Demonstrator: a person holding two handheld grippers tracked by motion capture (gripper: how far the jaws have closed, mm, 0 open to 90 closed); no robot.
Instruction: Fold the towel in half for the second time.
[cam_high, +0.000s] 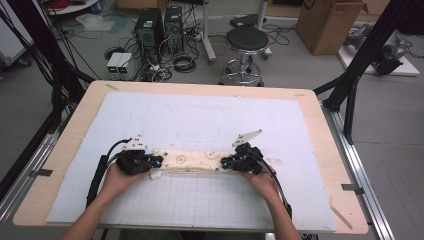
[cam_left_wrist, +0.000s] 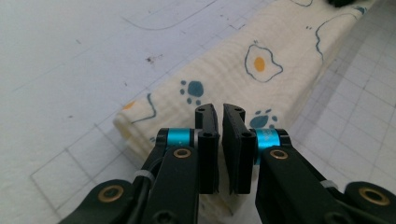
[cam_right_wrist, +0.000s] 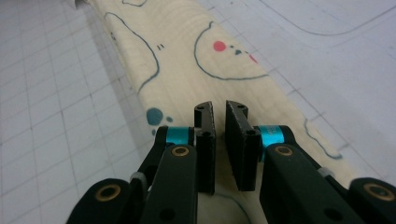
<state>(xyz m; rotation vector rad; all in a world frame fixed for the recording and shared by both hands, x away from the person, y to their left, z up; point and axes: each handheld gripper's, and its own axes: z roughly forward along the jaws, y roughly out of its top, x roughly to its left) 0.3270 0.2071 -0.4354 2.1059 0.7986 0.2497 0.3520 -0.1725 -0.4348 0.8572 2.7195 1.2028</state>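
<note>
A long, narrow folded strip of cream crinkled cloth printed with fried eggs and blue paw marks (cam_high: 195, 162) is lying flat on the white gridded mat (cam_high: 200, 125) that is covering the pale wooden worktop (cam_high: 320, 130), stretching crosswise a little nearer the worktop's near edge than its far one and roughly midway between its left and right edges. The left gripper (cam_high: 150, 165), held in the person's left hand (cam_high: 117, 179), is sitting at the strip's left end, and in the left gripper view its jaws are standing nearly pressed together, a thin slit between them, above the cloth's (cam_left_wrist: 261, 70) rounded end; whether any fabric is caught between them cannot be told. The right gripper (cam_high: 225, 162), held in the right hand (cam_high: 262, 181), is sitting at the strip's right end, and in the right gripper view its jaws are likewise standing almost together over the cloth (cam_right_wrist: 187, 56), a narrow gap showing, with any pinch of fabric impossible to make out. Both forearms are coming in from the worktop's near edge. On the floor beyond the far edge, a round black stool (cam_high: 246, 40) is standing.
</note>
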